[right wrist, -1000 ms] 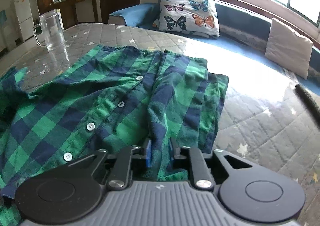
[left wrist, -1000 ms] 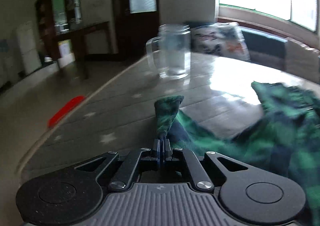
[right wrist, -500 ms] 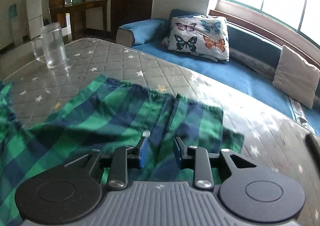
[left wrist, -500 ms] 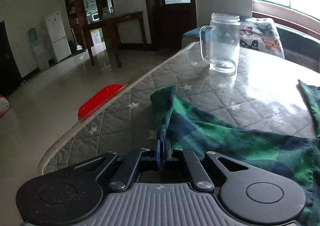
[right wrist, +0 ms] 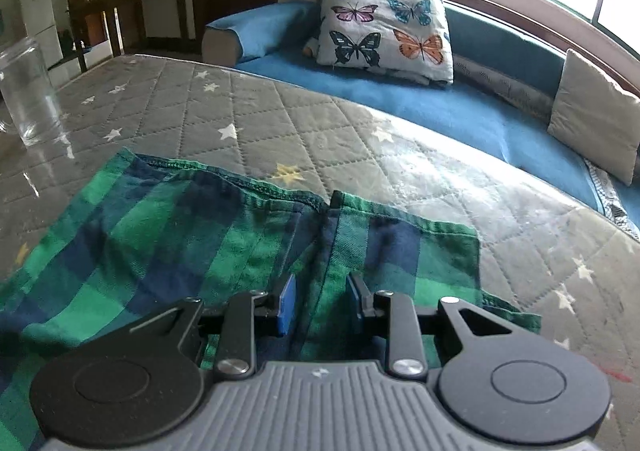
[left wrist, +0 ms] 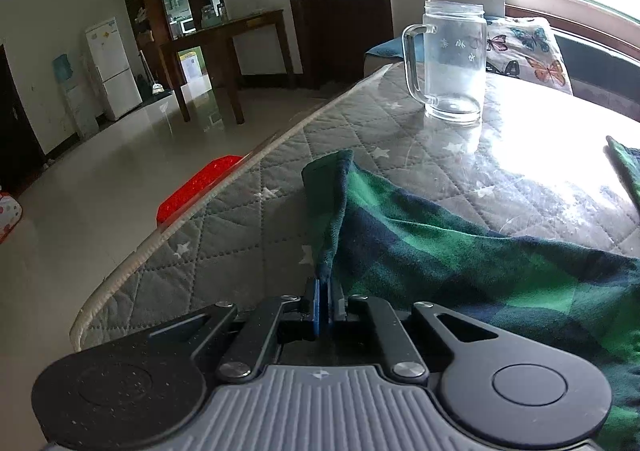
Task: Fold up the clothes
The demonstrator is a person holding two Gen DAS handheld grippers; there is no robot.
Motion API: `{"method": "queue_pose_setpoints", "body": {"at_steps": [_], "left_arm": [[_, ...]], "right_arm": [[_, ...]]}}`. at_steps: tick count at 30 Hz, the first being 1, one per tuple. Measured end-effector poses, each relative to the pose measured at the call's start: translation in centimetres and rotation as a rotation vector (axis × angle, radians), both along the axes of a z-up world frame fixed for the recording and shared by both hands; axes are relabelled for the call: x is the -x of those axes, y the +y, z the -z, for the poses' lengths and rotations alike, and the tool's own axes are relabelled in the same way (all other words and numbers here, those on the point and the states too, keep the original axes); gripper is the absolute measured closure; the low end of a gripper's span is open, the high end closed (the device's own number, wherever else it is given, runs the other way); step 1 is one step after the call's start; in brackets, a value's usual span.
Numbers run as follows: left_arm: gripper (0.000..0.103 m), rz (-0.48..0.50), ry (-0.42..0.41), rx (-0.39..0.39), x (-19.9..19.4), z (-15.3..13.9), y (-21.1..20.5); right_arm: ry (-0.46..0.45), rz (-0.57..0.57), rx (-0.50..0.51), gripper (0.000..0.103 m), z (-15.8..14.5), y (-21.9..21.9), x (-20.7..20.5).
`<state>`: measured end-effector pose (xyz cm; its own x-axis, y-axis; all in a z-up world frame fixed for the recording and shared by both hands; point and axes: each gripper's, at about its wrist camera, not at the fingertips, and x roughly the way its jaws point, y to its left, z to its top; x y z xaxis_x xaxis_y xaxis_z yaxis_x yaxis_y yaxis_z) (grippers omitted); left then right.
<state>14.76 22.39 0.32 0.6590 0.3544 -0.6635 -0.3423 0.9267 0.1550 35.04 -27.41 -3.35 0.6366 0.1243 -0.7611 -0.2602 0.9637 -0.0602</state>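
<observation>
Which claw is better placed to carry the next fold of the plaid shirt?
Left. The left claw is shut on a corner of the plaid shirt; the right claw hangs open over the cloth, gripping nothing.

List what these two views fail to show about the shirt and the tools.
- Plaid shirt: collar, buttons and near part unseen; the right wrist view's lower edge and the right tool body cover them.
- Shirt's middle: cut off at the left wrist view's right edge.
- Left tool: how much cloth sits between its closed pads is hidden.
- Glass mug: contents unreadable, transparent.
</observation>
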Motion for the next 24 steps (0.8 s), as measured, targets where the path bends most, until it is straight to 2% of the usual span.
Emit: {"method": "queue_pose_setpoints", "body": {"at_steps": [2,6,9,12,16,24], "left_arm": [[0.096,0.002,0.0,-0.007,0.0,0.1,-0.1],[0.096,0.002,0.0,-0.019,-0.2,0.1,-0.1],[0.094,0.001,0.003,-0.033,-0.4,0.2,-0.3],[0.088,-0.007,0.006,-0.039,-0.6,0.2,-0.1],[0.067,-0.014,0.011,-0.046,-0.6,0.1,-0.2],[0.05,-0.008,-0.028,-0.041,1.0,-1.2,-1.3]], "right_arm": [[-0.01,0.005,-0.001,0.077,0.1,0.0,-0.1],[-0.024,0.025,0.004,0.1,-0.1,-0.2,-0.2],[-0.06,0.039,0.017,0.101,-1.0,-0.8,0.6],[-0.091,0.07,0.005,0.102,-2.7,-2.3,1.7],[-0.139,0.118,0.0,0.102,-5.4,-5.2,4.2],[-0.218,0.235,0.014,0.102,-10.0,-11.3,11.0]]}}
